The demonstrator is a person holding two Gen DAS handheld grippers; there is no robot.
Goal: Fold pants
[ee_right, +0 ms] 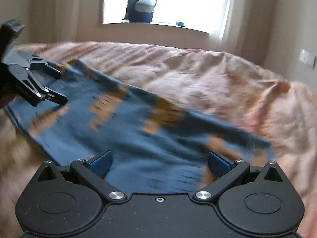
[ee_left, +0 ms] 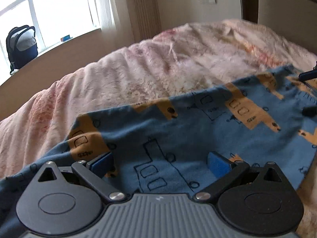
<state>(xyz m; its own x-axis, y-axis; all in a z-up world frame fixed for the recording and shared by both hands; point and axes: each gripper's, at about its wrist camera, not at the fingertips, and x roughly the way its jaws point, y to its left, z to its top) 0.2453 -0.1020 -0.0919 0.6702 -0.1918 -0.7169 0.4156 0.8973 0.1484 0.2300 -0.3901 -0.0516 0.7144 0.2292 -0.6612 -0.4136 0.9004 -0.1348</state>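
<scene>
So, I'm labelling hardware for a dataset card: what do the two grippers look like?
Both grippers, left gripper and right gripper, have black linkage arms with silver pivot screws, round black discs and blue pads. The left body is ribbed grey; the right is plain black. No cables or sleeves are visible.

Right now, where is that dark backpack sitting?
The dark blue and grey backpack stands on the windowsill against the bright window, beyond the far edge of the pink blanket-covered bed; the left wrist view shows it at far left.
</scene>
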